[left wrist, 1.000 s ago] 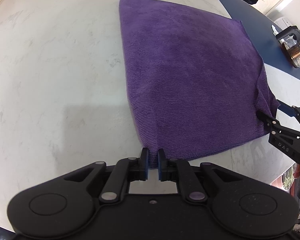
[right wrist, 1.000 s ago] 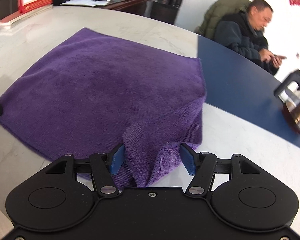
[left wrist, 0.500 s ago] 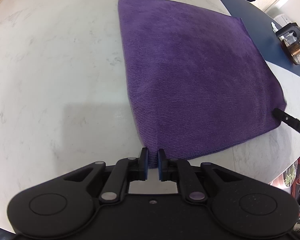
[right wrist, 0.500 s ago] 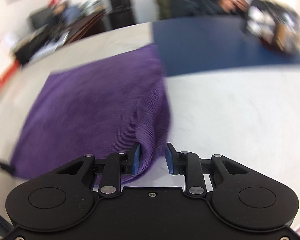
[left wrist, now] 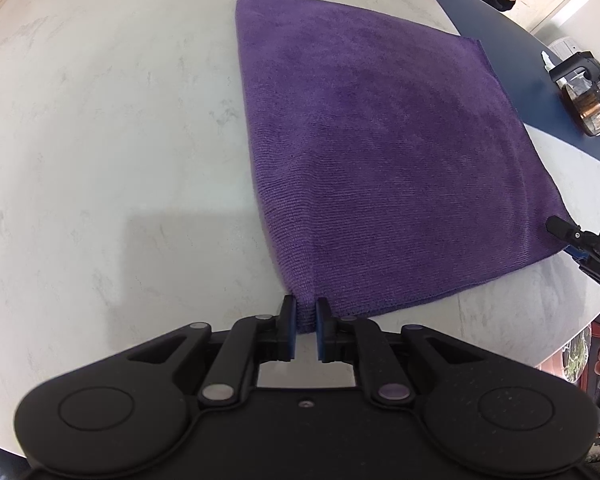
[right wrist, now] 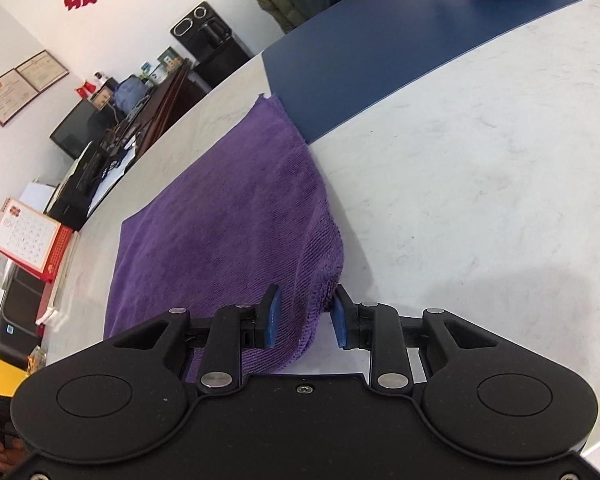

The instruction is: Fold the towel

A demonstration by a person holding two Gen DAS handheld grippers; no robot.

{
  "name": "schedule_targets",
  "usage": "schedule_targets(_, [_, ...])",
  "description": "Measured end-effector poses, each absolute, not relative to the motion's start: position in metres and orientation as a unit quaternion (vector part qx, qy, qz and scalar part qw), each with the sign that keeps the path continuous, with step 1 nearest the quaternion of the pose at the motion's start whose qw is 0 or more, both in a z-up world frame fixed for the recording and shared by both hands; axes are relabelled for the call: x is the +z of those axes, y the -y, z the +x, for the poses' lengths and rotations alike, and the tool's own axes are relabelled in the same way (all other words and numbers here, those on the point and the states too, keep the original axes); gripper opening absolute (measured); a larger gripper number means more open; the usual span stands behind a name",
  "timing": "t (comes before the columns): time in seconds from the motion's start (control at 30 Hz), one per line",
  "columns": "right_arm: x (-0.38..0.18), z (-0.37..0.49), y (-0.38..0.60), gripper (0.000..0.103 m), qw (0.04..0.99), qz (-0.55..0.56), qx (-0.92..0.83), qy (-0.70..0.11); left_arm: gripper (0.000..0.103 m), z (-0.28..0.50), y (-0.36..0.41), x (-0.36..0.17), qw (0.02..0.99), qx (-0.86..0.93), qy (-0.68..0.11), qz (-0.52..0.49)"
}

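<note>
Towel (left wrist: 380, 152), purple, lies flat on the pale marble table (left wrist: 100, 140). At its near left corner the left gripper (left wrist: 305, 326) is pinched tight on the cloth. At the near right corner the right gripper (right wrist: 306, 316) has just narrowed, its jaws part-closed around the bunched corner.

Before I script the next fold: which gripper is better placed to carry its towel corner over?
Probably left. The left gripper is shut tight on the towel corner; the right gripper has closed around its bunched corner, but looks looser.
</note>
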State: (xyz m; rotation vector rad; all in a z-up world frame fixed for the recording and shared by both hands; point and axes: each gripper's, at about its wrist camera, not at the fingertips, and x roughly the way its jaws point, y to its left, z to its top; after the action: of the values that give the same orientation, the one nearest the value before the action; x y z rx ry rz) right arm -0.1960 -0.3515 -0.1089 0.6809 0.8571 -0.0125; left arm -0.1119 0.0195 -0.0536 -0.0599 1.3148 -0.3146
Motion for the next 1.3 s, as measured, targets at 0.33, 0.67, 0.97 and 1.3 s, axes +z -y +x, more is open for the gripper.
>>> schedule_targets(0.33, [-0.106, -0.191, 0.365, 0.01, 0.843, 0.335, 0.036, -0.418, 0.004, -0.111, -0.025, -0.038, 0.789, -0.152, -0.591, -0.071])
schedule_targets(0.67, [-0.101, -0.174, 0.389, 0.01, 0.819, 0.409, 0.074, -0.395, 0.004, -0.101, -0.03, -0.016, 0.799, -0.145, -0.566, -0.141])
schedule_targets(0.97, [-0.098, -0.155, 0.39, 0.01, 0.818, 0.395, 0.082, -0.41, 0.004, -0.096, -0.029, -0.025, 0.792, -0.142, -0.575, -0.145])
schedule_targets(1.3, [-0.111, -0.156, 0.389, 0.01, 0.806, 0.392, 0.071, -0.438, 0.005, -0.1, -0.024, -0.048, 0.776, -0.136, -0.608, -0.1])
